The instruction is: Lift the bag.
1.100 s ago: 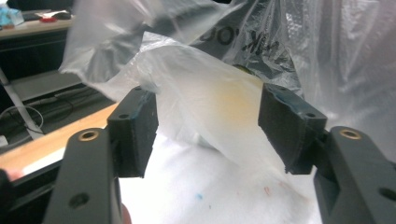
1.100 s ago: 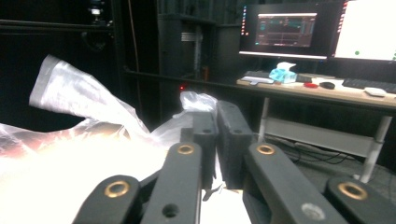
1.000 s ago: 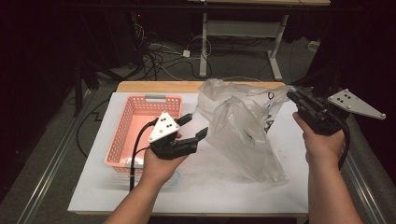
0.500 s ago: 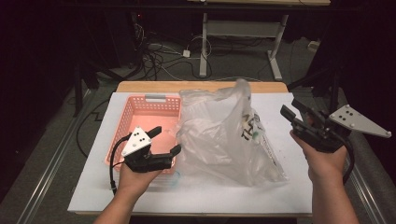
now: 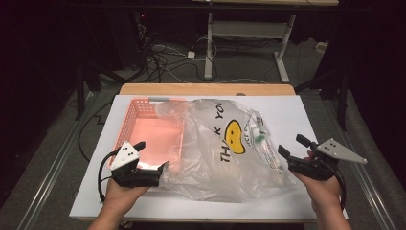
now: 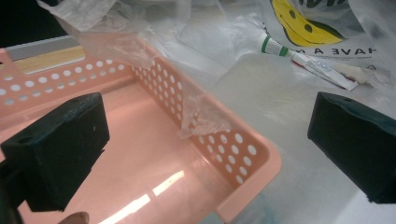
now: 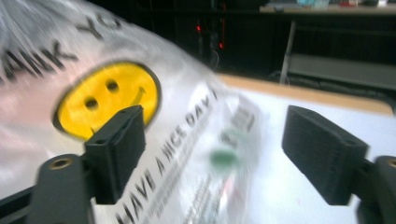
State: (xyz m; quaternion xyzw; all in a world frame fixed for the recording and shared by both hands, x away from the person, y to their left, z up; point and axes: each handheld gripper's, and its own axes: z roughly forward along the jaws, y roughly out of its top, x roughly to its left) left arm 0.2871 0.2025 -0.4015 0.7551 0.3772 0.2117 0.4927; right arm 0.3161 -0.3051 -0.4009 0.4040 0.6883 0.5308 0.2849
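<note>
The plastic bag [image 5: 225, 153] is slumped on the table [image 5: 297, 115], 1 edge draped over the pink basket [image 5: 143, 120]. Both the left gripper [image 5: 152, 168] and right gripper [image 5: 291, 149] have just been opening, nothing between the jaws. Thin, slippery film is judged best pinched at a bunched edge.

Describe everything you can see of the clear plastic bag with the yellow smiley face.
The clear plastic bag with the yellow smiley face is thin, crinkled film with black lettering, "THANK YOU" and "HAVE A NICE DAY". It lies slumped on the white table top, and its left edge drapes over the pink perforated plastic basket. A white tube with a green band shows through the film. Both tools stand open beside it, neither gripping it.
</note>
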